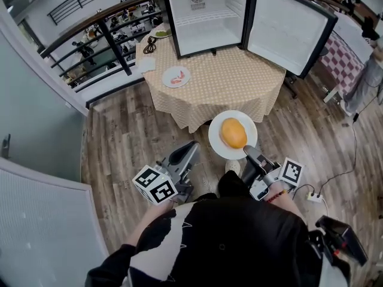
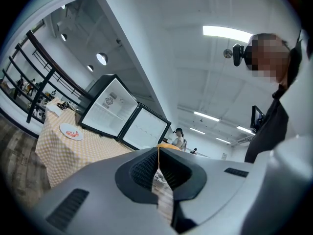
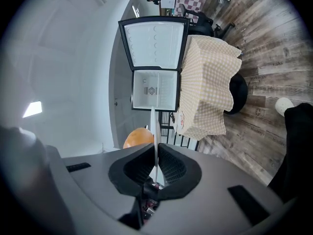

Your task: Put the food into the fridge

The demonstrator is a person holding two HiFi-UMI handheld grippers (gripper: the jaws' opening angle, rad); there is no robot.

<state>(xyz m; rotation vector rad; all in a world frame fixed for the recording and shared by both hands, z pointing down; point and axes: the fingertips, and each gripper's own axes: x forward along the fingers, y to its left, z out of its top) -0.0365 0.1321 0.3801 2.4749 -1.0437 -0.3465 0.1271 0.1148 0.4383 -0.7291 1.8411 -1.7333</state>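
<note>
My right gripper point(image 1: 248, 153) is shut on the near rim of a white plate point(image 1: 218, 145) that carries an orange bun point(image 1: 233, 133), held level above the floor in front of the table point(image 1: 227, 82). In the right gripper view the plate point(image 3: 153, 126) runs edge-on between the pads, with the bun point(image 3: 137, 137) to its left. The small fridge point(image 1: 206, 23) stands on the table's far side with its door point(image 1: 290, 28) swung wide and its white inside bare. My left gripper point(image 1: 190, 150) hangs shut and empty to the left of the plate.
On the checked tablecloth lie a plate of red food point(image 1: 176, 76), a plate of green food point(image 1: 160, 33), a dark object point(image 1: 149, 46) and a white napkin point(image 1: 146, 64). A railing point(image 1: 114, 40) runs behind the table at left. A power strip point(image 1: 315, 197) lies on the wooden floor.
</note>
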